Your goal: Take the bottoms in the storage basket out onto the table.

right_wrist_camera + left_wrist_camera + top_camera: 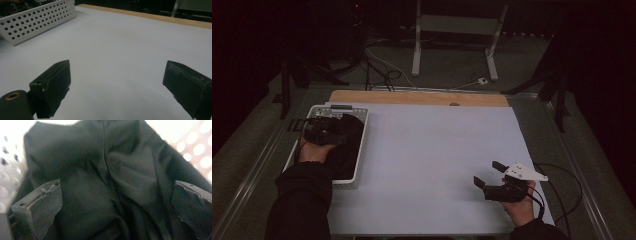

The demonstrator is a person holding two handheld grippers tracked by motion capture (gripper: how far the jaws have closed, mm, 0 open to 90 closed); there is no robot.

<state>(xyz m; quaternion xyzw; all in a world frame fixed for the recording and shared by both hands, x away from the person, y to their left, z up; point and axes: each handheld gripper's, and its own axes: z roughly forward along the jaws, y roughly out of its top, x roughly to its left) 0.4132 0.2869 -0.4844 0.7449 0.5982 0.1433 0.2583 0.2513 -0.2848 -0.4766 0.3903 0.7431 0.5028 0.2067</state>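
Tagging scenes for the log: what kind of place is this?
Likely a lab or studio recording bay, not a home: a table under a white sheet in a dark room, loose cables on the floor, a metal stand behind, and a white perforated basket of dark cloth.

Dim lab: floor cables (382, 70), metal stand (454, 30).

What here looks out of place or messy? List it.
Nothing stands out as damaged or spilled. The black cloth lies crumpled and creased in the white perforated basket, not folded. The left gripper hangs open over it; the right gripper is open above the bare white table sheet.
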